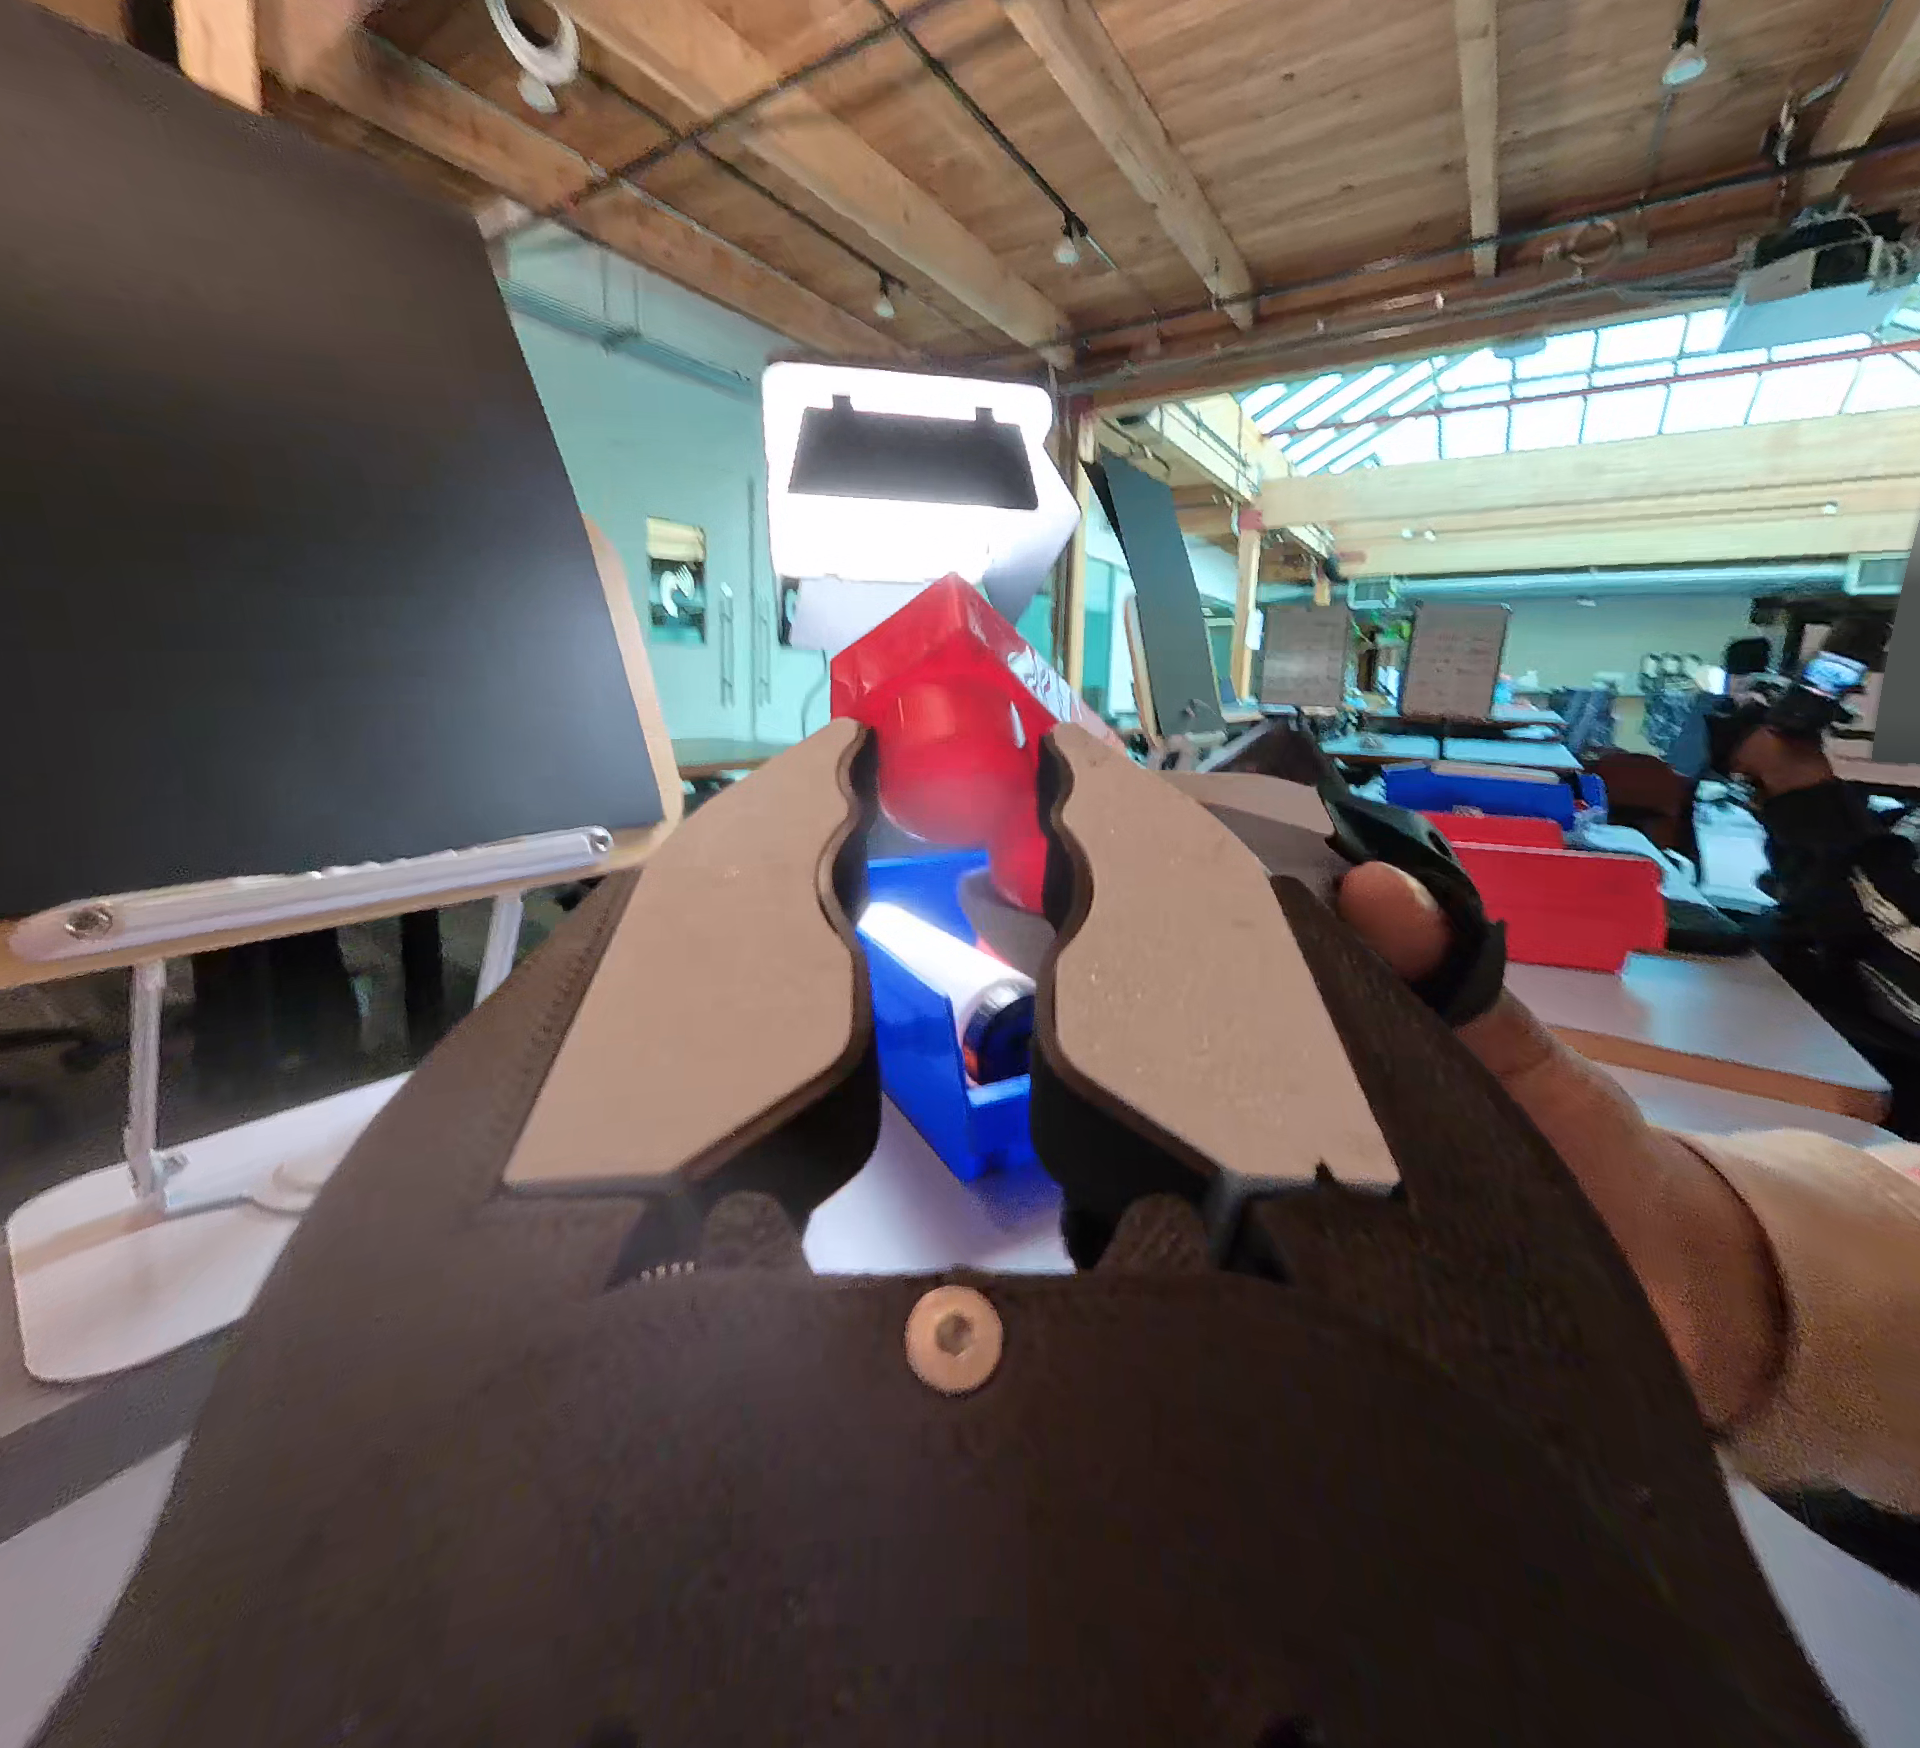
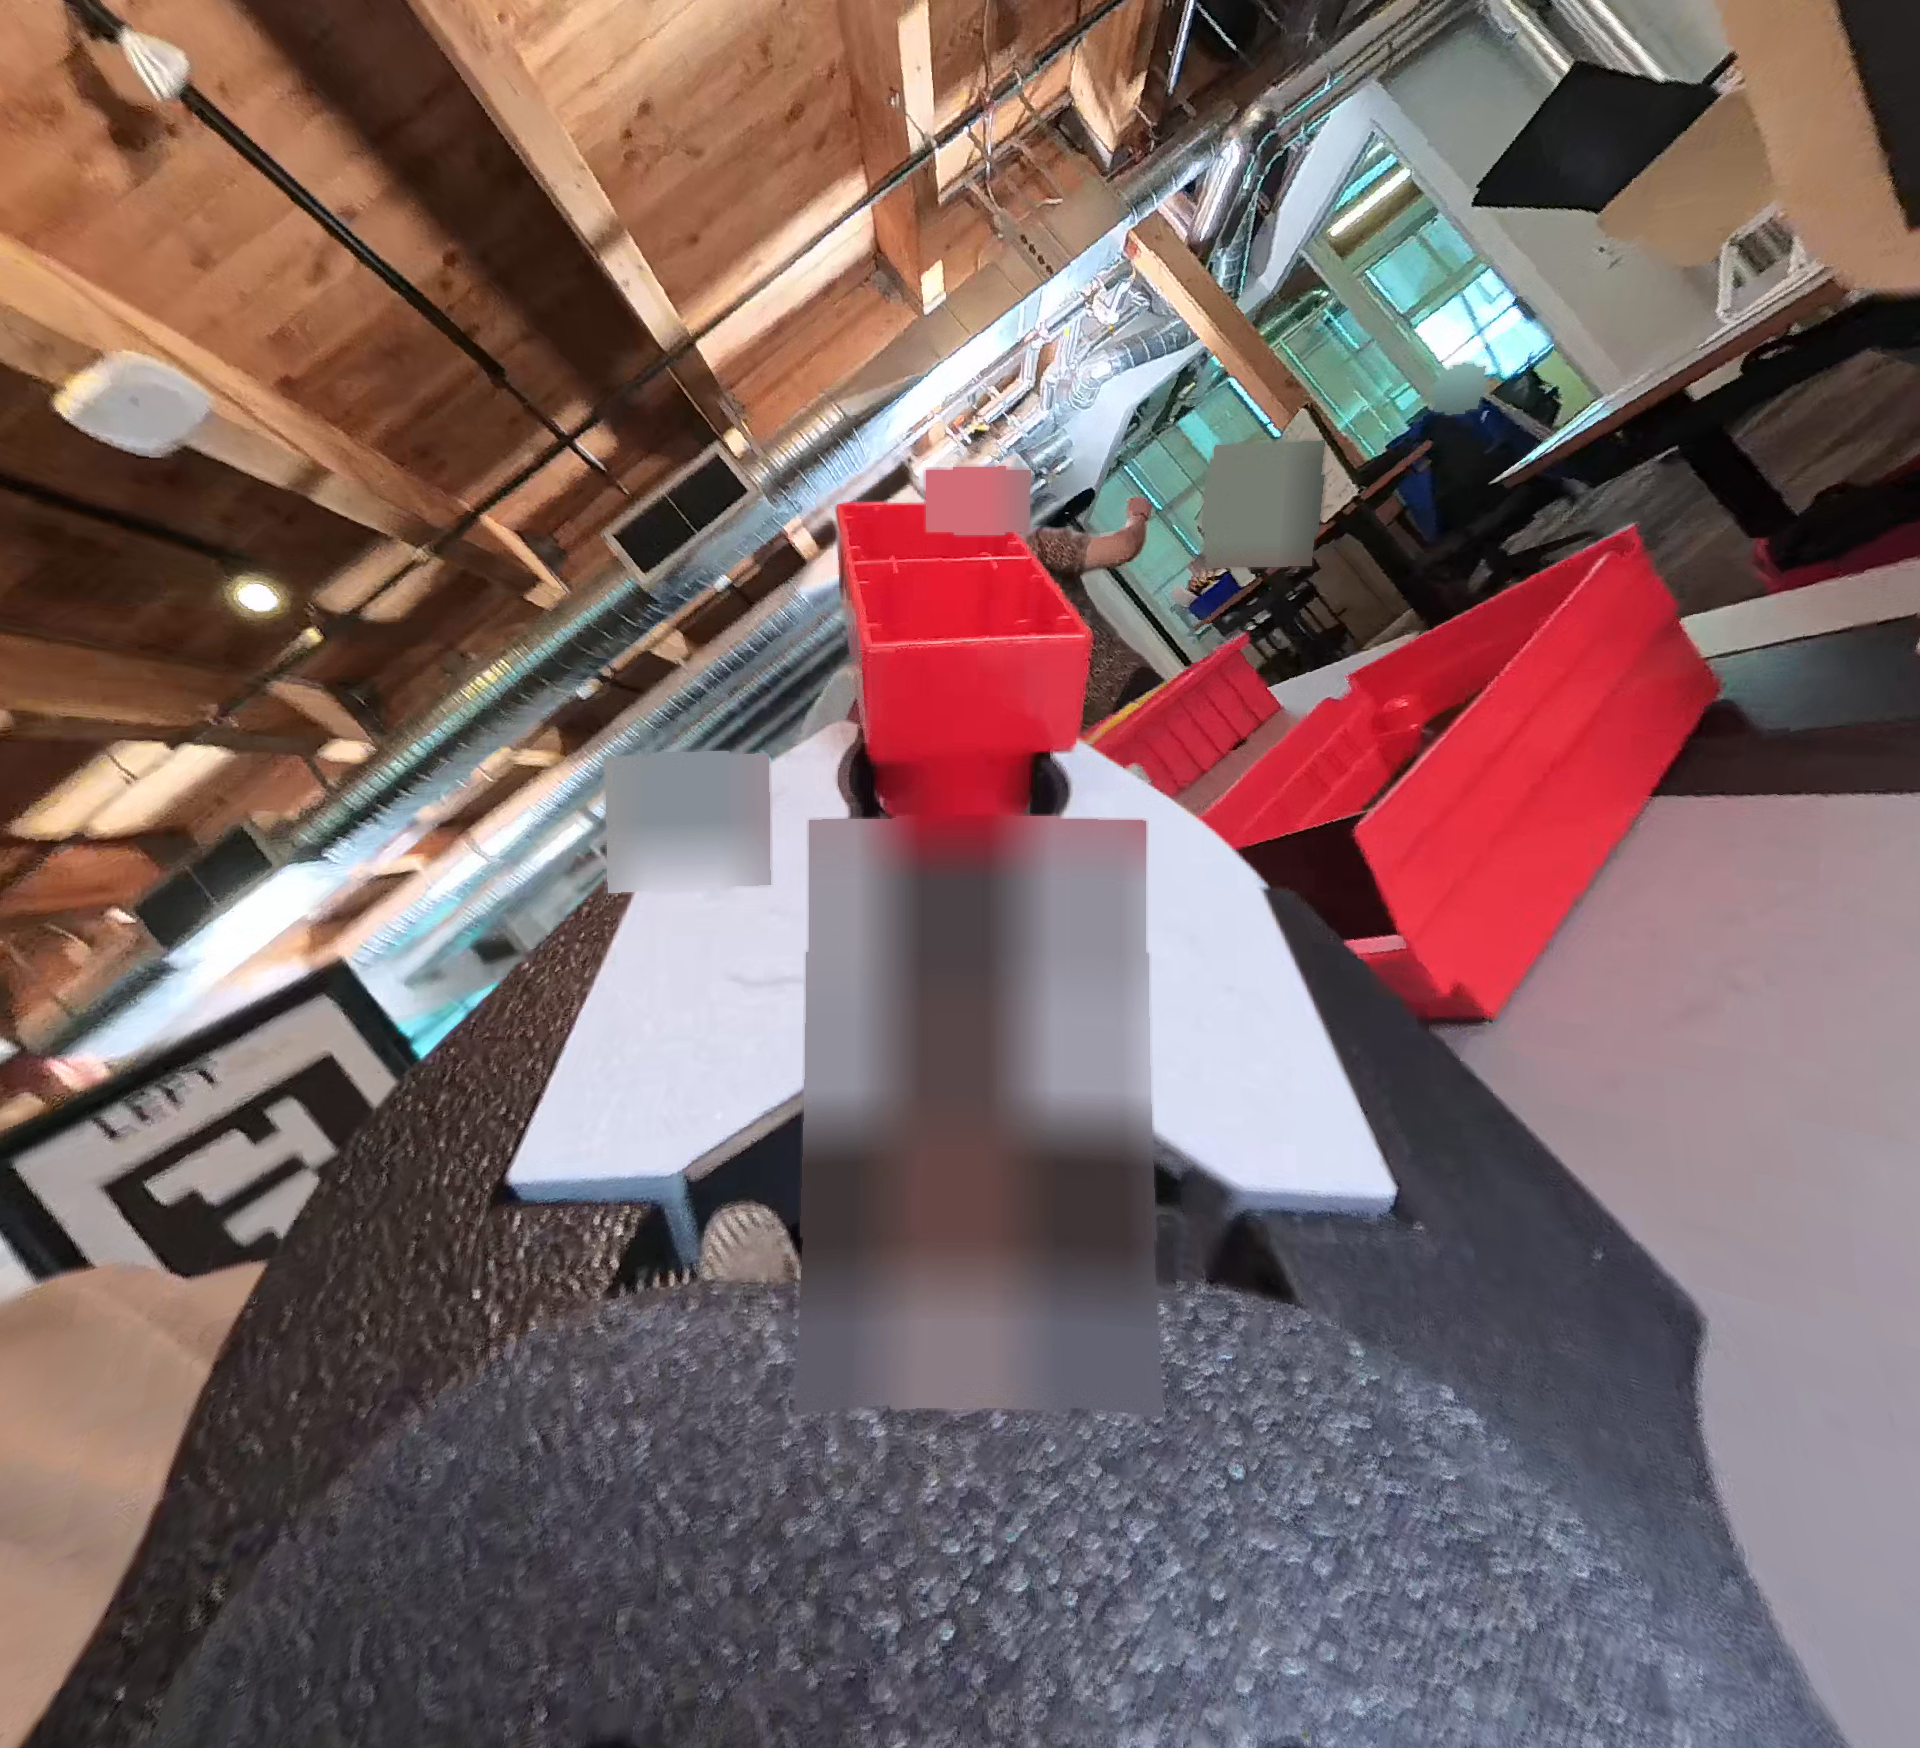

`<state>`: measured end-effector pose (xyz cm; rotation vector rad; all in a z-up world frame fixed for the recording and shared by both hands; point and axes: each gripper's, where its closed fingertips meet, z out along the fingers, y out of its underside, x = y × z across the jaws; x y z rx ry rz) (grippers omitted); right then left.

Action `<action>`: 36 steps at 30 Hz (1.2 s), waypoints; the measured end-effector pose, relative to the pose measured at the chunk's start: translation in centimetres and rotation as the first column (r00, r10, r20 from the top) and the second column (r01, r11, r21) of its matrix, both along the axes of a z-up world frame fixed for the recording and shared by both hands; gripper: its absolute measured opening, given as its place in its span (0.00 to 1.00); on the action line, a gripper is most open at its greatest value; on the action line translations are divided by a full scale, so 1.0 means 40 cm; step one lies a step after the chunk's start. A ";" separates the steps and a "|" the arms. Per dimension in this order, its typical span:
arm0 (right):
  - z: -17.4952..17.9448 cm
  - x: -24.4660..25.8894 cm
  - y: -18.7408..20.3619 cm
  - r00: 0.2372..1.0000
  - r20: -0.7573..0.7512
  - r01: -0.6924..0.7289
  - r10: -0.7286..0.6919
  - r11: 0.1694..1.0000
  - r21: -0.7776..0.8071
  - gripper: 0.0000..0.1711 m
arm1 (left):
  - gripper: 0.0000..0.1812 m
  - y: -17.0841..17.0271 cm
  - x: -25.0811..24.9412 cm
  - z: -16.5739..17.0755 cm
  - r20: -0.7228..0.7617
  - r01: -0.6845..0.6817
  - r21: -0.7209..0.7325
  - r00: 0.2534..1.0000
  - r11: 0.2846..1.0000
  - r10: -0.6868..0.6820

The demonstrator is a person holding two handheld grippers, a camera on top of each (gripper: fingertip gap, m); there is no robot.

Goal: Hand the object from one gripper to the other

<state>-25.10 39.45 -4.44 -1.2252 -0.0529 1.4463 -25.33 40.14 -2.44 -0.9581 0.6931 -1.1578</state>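
Observation:
The object is a red plastic block [image 1: 940, 690] with a square hollow end [image 2: 961, 628] and a narrower round neck. In the left wrist view my left gripper [image 1: 954, 768] has its two grey fingers closed against the round neck, held up above the table. In the right wrist view my right gripper [image 2: 956, 779] is shut on the same neck, and the hollow end points away. The right gripper's body [image 1: 1382, 851] and the hand holding it show just right of my left fingers. The left gripper's marker plate [image 2: 208, 1148] shows at the lower left. A mosaic patch hides the gap between the right fingers.
A blue bin [image 1: 935, 1054] holding a white tube lies on the white table under the left gripper. Open red bins [image 2: 1507, 815] stand to the right on the grey table. A black board on a stand [image 1: 260, 503] is at the left. People stand far back. Both grippers' tips are close together, under 4 cm apart.

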 end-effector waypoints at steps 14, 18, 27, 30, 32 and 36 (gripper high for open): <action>-0.090 0.195 0.082 0.019 0.542 0.076 -0.840 0.541 0.837 0.17 | 0.21 0.115 0.010 -0.100 -0.251 0.059 -0.436 0.950 0.898 -0.184; -0.111 0.113 0.063 -0.091 0.429 -0.086 -0.899 0.436 0.896 0.17 | 0.22 0.109 0.028 -0.135 -0.219 0.145 -0.531 0.928 0.835 -0.301; -0.116 0.086 0.066 -0.357 0.151 -0.308 -0.922 0.269 0.913 0.17 | 0.27 0.079 0.045 -0.170 -0.024 0.326 -0.771 0.844 0.547 -0.536; -0.129 0.103 0.078 -0.388 0.135 -0.315 -0.912 0.268 0.910 0.17 | 0.31 0.074 0.051 -0.173 0.117 0.413 -0.818 0.801 0.401 -0.587; -0.141 0.110 0.085 -0.403 0.118 -0.336 -0.908 0.266 0.904 0.17 | 0.33 0.071 0.060 -0.183 0.138 0.416 -0.830 0.798 0.371 -0.587; -0.163 0.071 0.079 -0.366 0.096 -0.383 -0.926 0.244 0.891 0.17 | 0.29 0.075 0.072 -0.198 0.185 0.418 -0.853 0.802 0.313 -0.568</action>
